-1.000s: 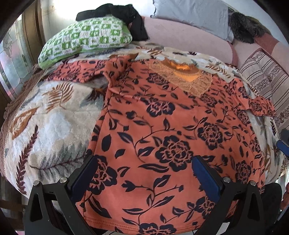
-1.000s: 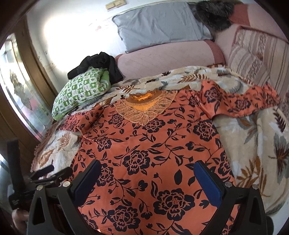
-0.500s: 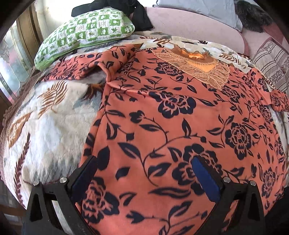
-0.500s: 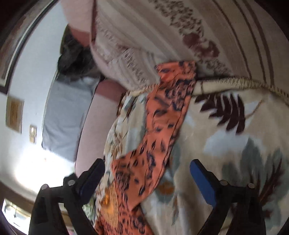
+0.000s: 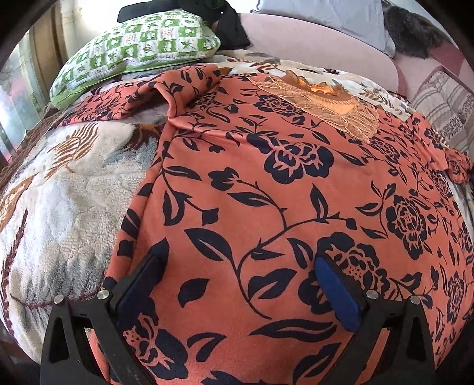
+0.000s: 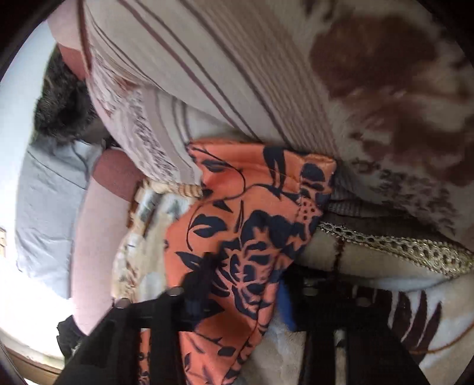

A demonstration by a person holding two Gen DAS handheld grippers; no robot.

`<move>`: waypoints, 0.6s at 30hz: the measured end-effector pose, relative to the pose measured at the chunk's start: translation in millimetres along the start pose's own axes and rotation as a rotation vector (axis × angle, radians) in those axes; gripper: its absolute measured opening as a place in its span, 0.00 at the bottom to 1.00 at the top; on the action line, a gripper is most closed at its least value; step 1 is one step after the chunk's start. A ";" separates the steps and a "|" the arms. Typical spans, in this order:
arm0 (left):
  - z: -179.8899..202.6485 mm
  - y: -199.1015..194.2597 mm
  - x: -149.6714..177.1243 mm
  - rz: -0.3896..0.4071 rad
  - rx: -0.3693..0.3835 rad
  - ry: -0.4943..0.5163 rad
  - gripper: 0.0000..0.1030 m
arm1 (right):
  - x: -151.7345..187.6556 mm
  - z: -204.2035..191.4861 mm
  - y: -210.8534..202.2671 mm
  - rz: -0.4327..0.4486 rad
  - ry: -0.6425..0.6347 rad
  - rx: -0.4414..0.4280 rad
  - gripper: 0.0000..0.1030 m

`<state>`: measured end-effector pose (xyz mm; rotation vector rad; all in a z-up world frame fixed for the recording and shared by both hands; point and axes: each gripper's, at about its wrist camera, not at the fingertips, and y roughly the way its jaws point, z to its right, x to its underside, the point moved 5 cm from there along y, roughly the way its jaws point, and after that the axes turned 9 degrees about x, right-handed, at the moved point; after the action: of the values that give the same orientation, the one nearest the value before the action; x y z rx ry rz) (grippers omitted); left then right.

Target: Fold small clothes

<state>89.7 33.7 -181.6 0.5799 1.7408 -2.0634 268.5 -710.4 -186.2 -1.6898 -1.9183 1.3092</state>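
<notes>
An orange top with dark blue flowers [image 5: 266, 183] lies spread flat on a leaf-patterned blanket [image 5: 59, 189], its lace collar [image 5: 334, 100] at the far side. My left gripper [image 5: 240, 263] is open, its fingers low over the lower left part of the top. In the right wrist view the top's right sleeve [image 6: 246, 225] lies against a striped cushion [image 6: 237, 74]. My right gripper [image 6: 246, 284] has its jaws narrowed around the sleeve; the view is blurred, and the cloth lies between the black finger and the blue pad.
A green-and-white checked pillow [image 5: 139, 50] and a black garment [image 5: 231, 26] lie at the far left. A pink bolster [image 5: 311, 35], a grey pillow [image 5: 326, 14] and a dark furry cushion [image 5: 414, 32] line the back. Striped cushions [image 5: 438, 103] stand at the right.
My left gripper has moved forward and lower over the top. My right gripper has swung to the right sleeve, rolled on its side, and its jaws have narrowed around the sleeve.
</notes>
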 end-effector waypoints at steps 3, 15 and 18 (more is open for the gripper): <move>-4.5 -8.1 -8.2 0.020 0.058 -0.016 1.00 | 5.1 -52.2 -33.5 0.080 -0.201 -0.001 0.06; -78.6 -50.1 -35.7 0.222 0.173 -0.280 1.00 | 286.2 -360.6 -222.3 0.138 -0.830 -0.558 0.08; -90.7 -56.6 -34.8 0.239 0.201 -0.324 1.00 | 391.0 -371.6 -167.2 -0.064 -0.931 -0.511 0.61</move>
<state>95.1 133.1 -129.4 0.4544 1.2318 -2.0407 310.4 -182.5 10.0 -1.2431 -2.9971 1.9084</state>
